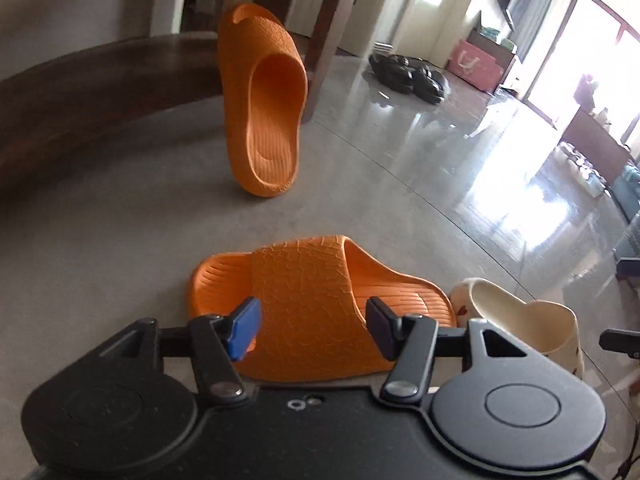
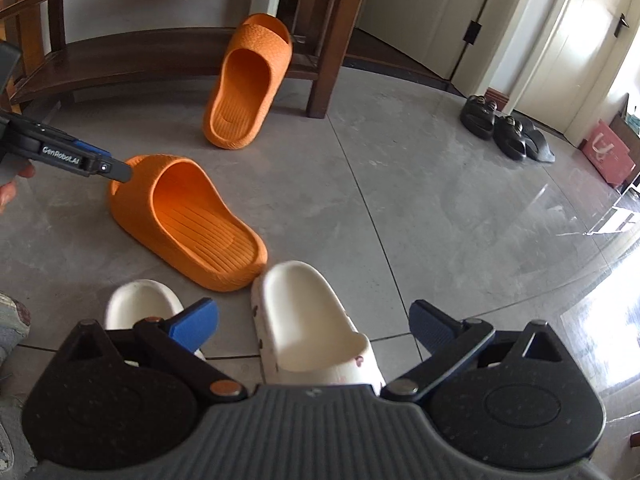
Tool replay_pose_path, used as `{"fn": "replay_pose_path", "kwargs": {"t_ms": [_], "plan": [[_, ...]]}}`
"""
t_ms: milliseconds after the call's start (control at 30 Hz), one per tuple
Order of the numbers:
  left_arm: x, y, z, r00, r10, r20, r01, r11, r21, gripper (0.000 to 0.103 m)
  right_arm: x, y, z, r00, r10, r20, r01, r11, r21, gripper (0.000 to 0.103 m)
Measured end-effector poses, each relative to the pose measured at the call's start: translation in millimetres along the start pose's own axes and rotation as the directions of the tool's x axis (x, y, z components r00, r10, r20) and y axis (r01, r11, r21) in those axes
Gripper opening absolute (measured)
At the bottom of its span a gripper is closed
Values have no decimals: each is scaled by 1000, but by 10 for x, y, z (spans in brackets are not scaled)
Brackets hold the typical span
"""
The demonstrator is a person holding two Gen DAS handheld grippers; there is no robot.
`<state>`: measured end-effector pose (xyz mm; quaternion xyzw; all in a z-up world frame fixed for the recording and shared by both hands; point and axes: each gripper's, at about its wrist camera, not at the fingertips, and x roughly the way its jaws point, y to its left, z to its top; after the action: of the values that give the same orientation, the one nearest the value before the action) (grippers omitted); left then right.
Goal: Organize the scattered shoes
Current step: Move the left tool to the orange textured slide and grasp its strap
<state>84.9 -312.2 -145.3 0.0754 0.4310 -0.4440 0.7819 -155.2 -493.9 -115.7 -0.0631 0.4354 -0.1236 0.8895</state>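
An orange slipper (image 1: 308, 304) (image 2: 188, 220) lies flat on the grey floor. My left gripper (image 1: 312, 326) (image 2: 120, 171) hovers at its toe end, open, with the strap showing between the fingers and no pad pressing on it. A second orange slipper (image 1: 264, 100) (image 2: 248, 84) leans upright against the wooden shoe rack (image 2: 160, 52). My right gripper (image 2: 314, 326) is open over a white slipper (image 2: 316, 320) (image 1: 520, 312), which sits between its spread fingers without being touched. Another white slipper (image 2: 140, 304) lies to the left, partly hidden by the left finger.
A pair of black sandals (image 2: 504, 128) (image 1: 408, 74) sits near the white doors at the right. A pink bag (image 2: 608, 152) stands beyond them. A person's hand (image 2: 8, 192) and foot (image 2: 12, 320) show at the left edge. The shiny floor stretches to the right.
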Motion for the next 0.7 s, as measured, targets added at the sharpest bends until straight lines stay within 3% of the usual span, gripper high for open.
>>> {"fn": "replay_pose_path", "kwargs": {"t_ms": [233,333,467,500,567,633,700], "plan": [[267,394,-26,992,-121,-20,119,989,-89,60,50,35,-54,999,21,-37,-23,999,-39,102],[390,403,-29,985,-172,-25,170,982,-83,61,76,49,-77,998,32,-56,-35,998,-61,103],[576,517,-87,961,-276,-16,270,950,-159,62,104,111,-83,996,48,-78,-56,994,-97,102],[592,559,-105,956,-294,0,288,938,-191,59,113,132,-78,995,56,-83,-64,992,-106,103],[618,639,-136,944,-329,29,326,912,-248,33,116,169,-65,995,62,-84,-72,990,-119,103],[600,688,-173,929,-366,53,365,883,-294,25,116,208,-35,995,70,-78,-80,988,-133,102],[552,665,-198,925,-376,58,376,875,-305,21,116,246,20,994,85,-64,-93,986,-140,102]]}}
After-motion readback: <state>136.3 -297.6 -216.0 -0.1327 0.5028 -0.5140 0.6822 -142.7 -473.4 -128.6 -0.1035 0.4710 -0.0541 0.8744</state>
